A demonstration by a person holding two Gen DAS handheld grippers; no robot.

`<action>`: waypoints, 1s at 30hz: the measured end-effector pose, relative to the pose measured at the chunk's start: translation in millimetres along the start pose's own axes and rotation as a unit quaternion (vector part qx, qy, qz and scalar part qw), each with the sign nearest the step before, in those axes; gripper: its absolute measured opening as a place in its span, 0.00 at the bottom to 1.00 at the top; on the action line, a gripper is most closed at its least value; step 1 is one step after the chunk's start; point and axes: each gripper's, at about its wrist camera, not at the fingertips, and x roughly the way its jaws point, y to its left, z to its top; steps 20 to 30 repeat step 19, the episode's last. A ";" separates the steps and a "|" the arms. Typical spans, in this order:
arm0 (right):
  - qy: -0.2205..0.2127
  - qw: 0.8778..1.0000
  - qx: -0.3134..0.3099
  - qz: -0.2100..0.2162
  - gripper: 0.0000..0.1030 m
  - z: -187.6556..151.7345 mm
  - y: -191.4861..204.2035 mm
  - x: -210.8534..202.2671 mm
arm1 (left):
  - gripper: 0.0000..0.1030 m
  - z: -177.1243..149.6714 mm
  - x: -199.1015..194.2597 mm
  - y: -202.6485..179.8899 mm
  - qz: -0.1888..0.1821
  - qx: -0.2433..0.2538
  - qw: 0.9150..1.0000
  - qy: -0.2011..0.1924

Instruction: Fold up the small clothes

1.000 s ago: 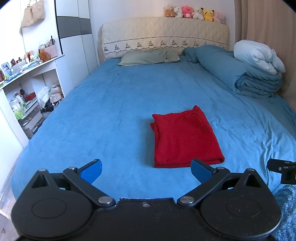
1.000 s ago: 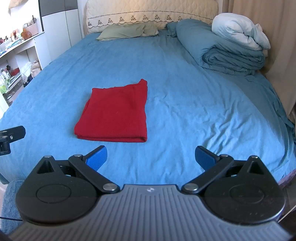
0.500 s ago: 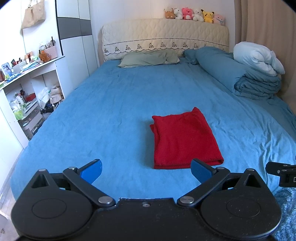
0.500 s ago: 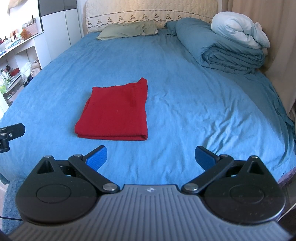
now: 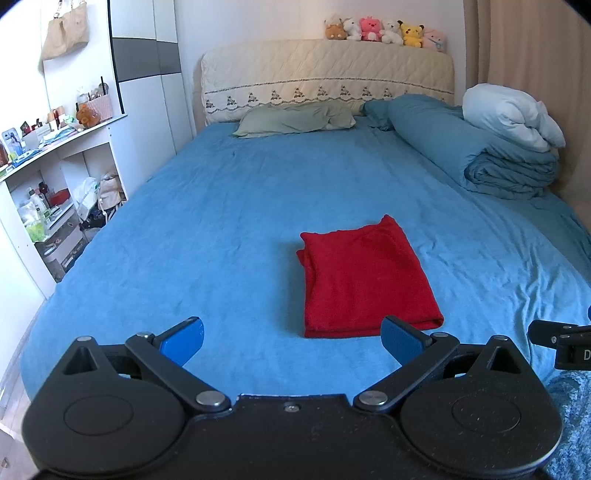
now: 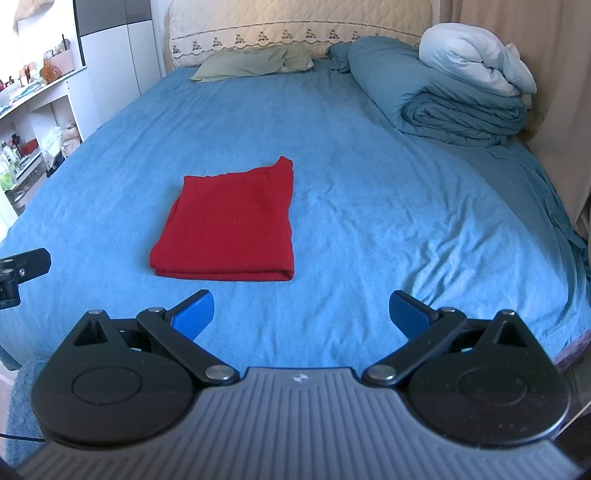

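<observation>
On the blue bed sheet (image 5: 221,229), near the foot end of the bed, lies one red cloth (image 5: 365,280), folded to a rectangle of several layers. Its long axis runs from the foot end toward the headboard (image 5: 325,81), and the thick folded edge is at the near side. The fabric looks soft and a little fuzzy, and one far corner rises to a small point. The left tool (image 5: 291,338) stands wide, holding nothing, its two blue pads apart just before the cloth. The right tool (image 6: 301,314) also stands wide and holds nothing. Six plush toys (image 5: 384,29) sit on the headboard, and one green pillow (image 5: 295,118) lies under it.
</observation>
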 end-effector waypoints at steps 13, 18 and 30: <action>-0.002 1.000 0.000 -0.003 1.00 -0.2 2.1 -2.5 | 1.00 0.1 -2.6 -5.1 0.003 0.010 1.000 -0.010; -0.002 1.000 0.002 -0.004 1.00 -0.6 6.7 -3.7 | 1.00 -1.6 -4.2 -3.9 -0.006 0.003 1.000 -0.016; -0.002 1.000 0.002 -0.004 1.00 -0.6 7.0 -3.6 | 1.00 -1.2 -3.4 -3.0 -0.007 0.002 1.000 -0.016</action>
